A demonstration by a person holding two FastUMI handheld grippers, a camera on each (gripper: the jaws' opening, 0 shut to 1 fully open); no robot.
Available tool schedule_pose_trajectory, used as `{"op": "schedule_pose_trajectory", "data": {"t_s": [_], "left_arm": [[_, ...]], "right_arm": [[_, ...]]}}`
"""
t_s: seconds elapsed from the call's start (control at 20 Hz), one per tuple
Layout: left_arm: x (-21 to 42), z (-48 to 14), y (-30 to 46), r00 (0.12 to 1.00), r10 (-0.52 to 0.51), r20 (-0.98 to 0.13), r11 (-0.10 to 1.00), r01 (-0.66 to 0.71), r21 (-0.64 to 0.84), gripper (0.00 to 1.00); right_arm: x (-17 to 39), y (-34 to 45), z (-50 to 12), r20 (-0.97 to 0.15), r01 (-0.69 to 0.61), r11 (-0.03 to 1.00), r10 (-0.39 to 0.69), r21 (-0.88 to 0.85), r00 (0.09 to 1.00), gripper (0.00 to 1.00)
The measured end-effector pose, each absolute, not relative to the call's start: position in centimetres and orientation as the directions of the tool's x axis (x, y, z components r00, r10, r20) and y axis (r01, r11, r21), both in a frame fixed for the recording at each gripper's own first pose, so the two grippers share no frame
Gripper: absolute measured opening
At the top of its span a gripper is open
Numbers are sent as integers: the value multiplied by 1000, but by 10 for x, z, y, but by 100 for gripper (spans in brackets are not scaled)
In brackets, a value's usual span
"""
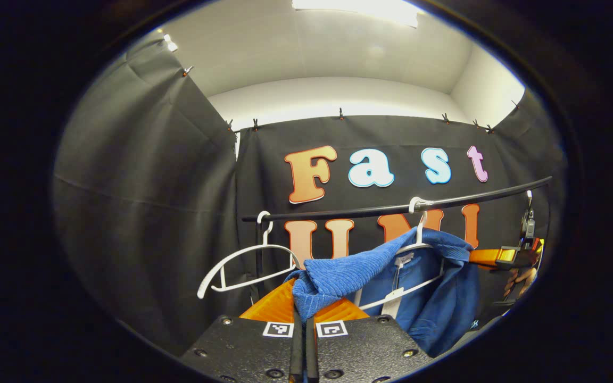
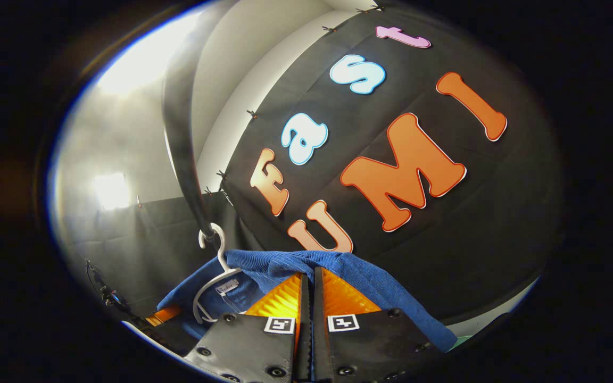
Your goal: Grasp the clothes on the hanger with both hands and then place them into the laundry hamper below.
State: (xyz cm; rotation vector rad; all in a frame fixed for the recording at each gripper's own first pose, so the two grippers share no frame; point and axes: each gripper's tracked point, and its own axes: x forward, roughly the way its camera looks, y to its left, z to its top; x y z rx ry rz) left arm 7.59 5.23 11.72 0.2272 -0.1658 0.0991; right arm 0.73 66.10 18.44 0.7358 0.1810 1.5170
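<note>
Low in the frame, the left claw (image 1: 302, 314) and right claw (image 2: 309, 298) each pinch the blue garment (image 1: 349, 276) draped on its white hanger (image 1: 418, 250); lift both together to clear it.

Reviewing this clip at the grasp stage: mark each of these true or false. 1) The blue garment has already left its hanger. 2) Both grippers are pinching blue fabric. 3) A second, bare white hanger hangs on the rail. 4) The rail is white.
1) False. The blue garment is still draped on its white hanger, hooked on the rail.
2) True. The left gripper and the right gripper each have their fingers closed on blue cloth.
3) True. The bare hanger hangs left of the garment in the left gripper view.
4) False. The rail is black.
</note>
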Motion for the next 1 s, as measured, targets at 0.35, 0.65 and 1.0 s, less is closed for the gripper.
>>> {"op": "schedule_pose_trajectory", "data": {"t_s": [0.35,0.65,1.0], "left_arm": [[105,119,81,980,71,188,975,-107,193,2],[145,101,100,988,-1,153,988,-23,151,2],[200,59,90,986,-157,61,980,148,133,4]], "right_arm": [[16,664,196,389,-810,-141,914,569,114,9],[25,673,205,436,-785,-163,888,598,148,9],[67,682,227,502,-743,-178,832,645,236,9]]}}
